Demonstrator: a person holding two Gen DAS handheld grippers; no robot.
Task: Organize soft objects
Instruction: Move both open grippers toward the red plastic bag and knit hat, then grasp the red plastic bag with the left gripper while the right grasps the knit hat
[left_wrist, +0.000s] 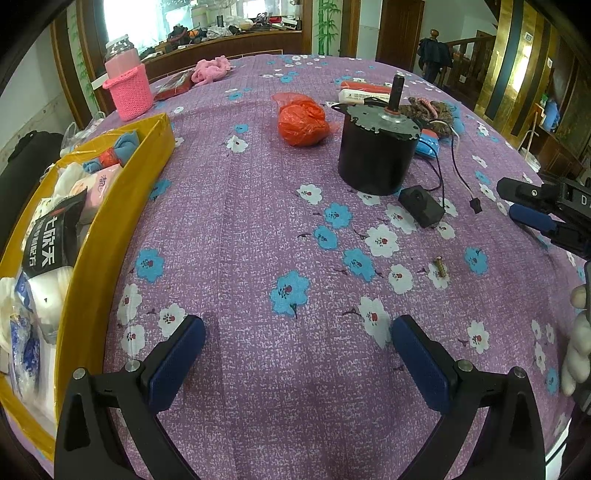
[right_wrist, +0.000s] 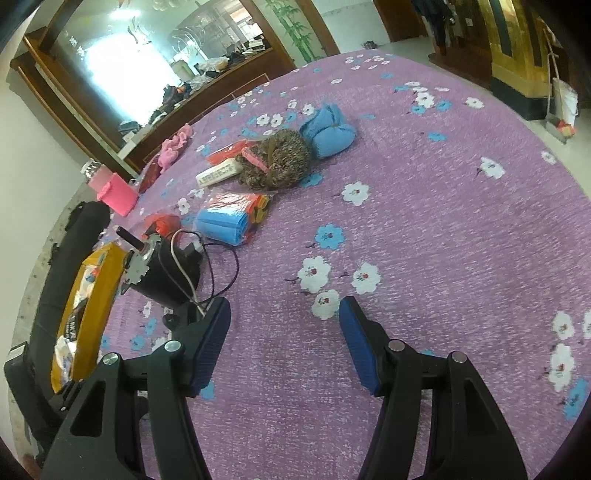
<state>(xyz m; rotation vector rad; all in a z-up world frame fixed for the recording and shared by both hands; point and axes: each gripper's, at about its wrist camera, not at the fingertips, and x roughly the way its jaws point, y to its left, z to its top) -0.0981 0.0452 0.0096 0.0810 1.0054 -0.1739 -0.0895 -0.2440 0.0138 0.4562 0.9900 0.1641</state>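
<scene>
Soft things are what need tidying, and many already sit in the long yellow cardboard box (left_wrist: 122, 206), off to the left of the left gripper (left_wrist: 297, 354). They are packed there so they stay together. More soft things wait on the counter (left_wrist: 258, 229) with its purple flowered cloth. A crumpled red plastic bag bundle (left_wrist: 303, 123) lies far ahead of the left fingers (left_wrist: 177, 362). A round blue knitted bundle (right_wrist: 327, 129) and a speckled brown knitted bundle (right_wrist: 277, 158) touch each other far ahead of the right gripper (right_wrist: 284, 343). A clear bag of rolled blue and orange cloths (right_wrist: 231, 218) lies nearer, ahead and to the left; its long side runs left to right across the view, with the roll ends facing right.

Hard things are mixed in: a black round motor with a shaft (left_wrist: 376, 151) and its wires stand between the two piles, probably not meant for the box.

Both pairs of fingers are spread wide and hold nothing. They hang over bare cloth, so I think the next soft thing has not been picked yet
</scene>
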